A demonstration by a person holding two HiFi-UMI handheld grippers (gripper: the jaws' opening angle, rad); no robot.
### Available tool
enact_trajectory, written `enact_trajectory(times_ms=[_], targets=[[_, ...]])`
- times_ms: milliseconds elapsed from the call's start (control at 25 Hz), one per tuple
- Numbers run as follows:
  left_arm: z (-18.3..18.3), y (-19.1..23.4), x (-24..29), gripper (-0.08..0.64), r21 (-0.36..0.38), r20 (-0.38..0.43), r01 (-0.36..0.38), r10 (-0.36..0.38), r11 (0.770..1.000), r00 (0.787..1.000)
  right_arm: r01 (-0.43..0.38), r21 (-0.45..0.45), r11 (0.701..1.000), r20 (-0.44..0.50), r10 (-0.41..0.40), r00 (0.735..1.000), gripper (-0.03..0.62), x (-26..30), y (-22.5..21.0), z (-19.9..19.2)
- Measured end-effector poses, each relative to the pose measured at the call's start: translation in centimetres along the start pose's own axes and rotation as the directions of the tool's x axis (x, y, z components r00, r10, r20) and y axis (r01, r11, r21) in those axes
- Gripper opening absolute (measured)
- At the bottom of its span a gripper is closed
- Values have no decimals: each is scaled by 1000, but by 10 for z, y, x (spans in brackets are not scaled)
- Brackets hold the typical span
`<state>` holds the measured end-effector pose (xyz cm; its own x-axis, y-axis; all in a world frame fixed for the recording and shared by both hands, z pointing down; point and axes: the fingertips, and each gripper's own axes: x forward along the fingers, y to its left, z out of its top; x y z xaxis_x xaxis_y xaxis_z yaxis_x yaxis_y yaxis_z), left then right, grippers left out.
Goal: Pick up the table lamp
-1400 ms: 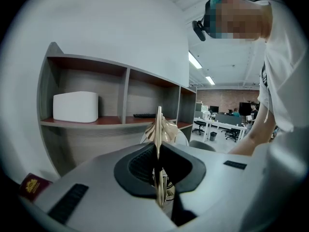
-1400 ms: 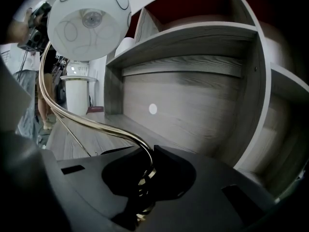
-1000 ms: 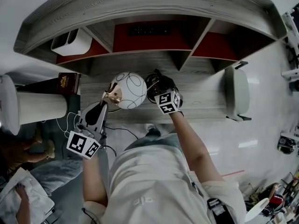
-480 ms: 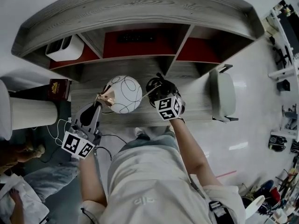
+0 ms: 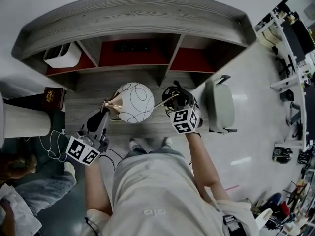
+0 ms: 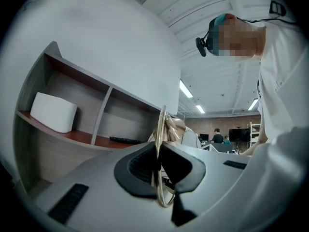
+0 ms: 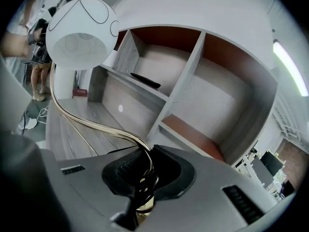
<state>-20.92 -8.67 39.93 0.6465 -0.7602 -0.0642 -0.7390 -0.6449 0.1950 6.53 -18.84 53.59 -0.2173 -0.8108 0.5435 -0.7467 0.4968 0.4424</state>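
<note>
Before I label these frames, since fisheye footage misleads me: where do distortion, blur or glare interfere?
Head view: fisheye bows the shelf unit into an arc. Left gripper view: the table lamp close up looks soft. Right gripper view: dark corners, ceiling strip light blown out.

Blocked in the left bay of the shelf unit (image 5: 133, 14) by a white box (image 5: 61, 57), in its middle bay by a flat dark device (image 5: 135, 47); open in its right bay. Passable over the bare desk top (image 5: 86, 88) just in front of it, save at the table lamp (image 5: 134, 102). Hemmed right of it by a chair (image 5: 219, 104), left by a white cylinder (image 5: 24, 121) and brown box (image 5: 49, 96).
</note>
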Motion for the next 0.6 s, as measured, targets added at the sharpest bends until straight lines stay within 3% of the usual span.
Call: enact_trajectory(times_ms=[600], targets=[[-8, -40, 26, 38, -107, 136, 68, -53, 992, 989, 93, -151, 984, -46, -101, 994, 63, -62, -74, -9]])
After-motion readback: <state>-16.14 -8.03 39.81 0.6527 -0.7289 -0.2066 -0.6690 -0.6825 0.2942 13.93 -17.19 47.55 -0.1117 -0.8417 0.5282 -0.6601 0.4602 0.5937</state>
